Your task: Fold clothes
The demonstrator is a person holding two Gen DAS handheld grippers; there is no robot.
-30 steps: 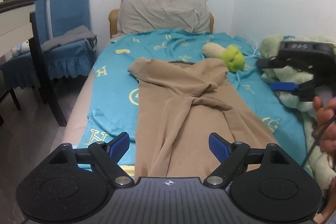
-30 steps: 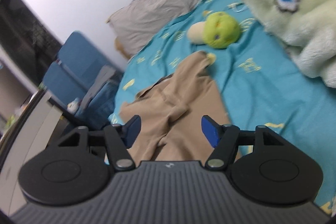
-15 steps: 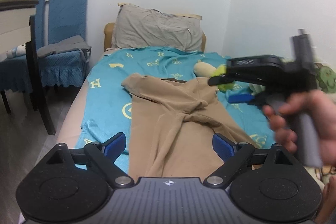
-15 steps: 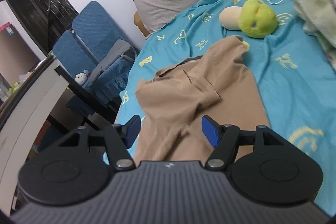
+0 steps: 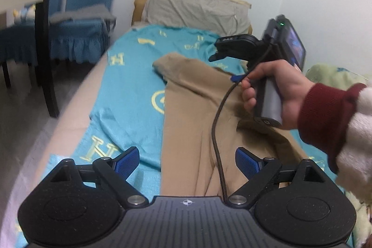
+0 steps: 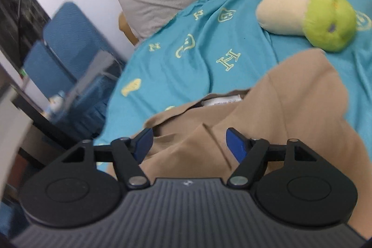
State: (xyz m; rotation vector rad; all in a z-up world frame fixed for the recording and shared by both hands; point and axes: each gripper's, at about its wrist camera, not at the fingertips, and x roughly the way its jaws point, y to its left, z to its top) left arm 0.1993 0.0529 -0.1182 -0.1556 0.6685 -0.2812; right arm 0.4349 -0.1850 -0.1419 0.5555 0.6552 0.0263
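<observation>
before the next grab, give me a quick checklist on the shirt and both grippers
1. Left gripper jaws open, nothing between the pads: ok; they have just been opening.
2. Right gripper jaws open, no cloth pinched: ok; they too have just opened further.
3. Right gripper above the shirt near its collar: ok.
4. Shirt lying flat on the bed: not ok, a sleeve is folded across the body with wrinkles.
5. Cable clear of the left gripper: not ok, it trails down between its fingers.
6. Plush toy clear of the shirt: cannot tell, it lies right at the shoulder.
</observation>
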